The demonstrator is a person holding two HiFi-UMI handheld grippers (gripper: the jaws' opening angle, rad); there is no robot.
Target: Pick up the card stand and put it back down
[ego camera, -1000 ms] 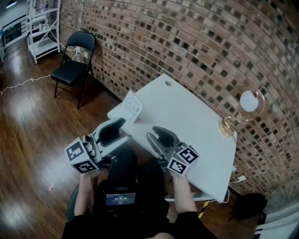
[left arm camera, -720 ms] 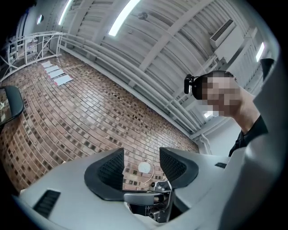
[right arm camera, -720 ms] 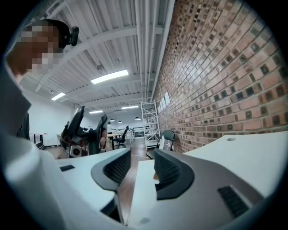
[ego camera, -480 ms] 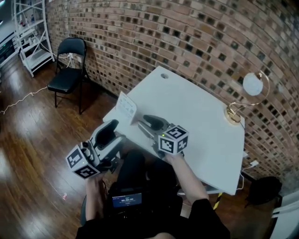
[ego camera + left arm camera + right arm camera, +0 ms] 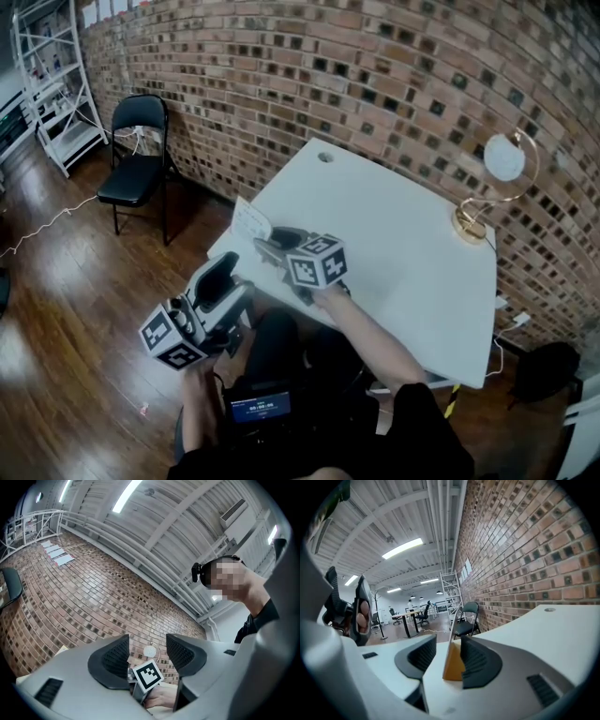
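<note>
The card stand [image 5: 250, 221], a white printed card upright in a small wooden base, stands at the near left corner of the white table [image 5: 403, 244]. My right gripper [image 5: 269, 243] reaches up to it from the right, open, its jaws having just spread a little wider. In the right gripper view the card stand [image 5: 451, 666] shows edge-on between the right gripper's [image 5: 448, 645] two dark pads, and neither pad presses on it. My left gripper [image 5: 221, 274] hangs open and empty off the table's near edge, tilted upward. In its own view the left gripper [image 5: 147, 651] faces the brick wall.
A gold ring lamp with a white globe [image 5: 495, 178] stands at the table's far right corner. A cable hole [image 5: 324, 157] sits at the far corner. A black folding chair [image 5: 137, 165] and a white shelf [image 5: 45, 89] stand on the wooden floor to the left.
My right gripper has travelled forward and left across the table until its jaws flank the card stand. The left gripper has hardly shifted.
</note>
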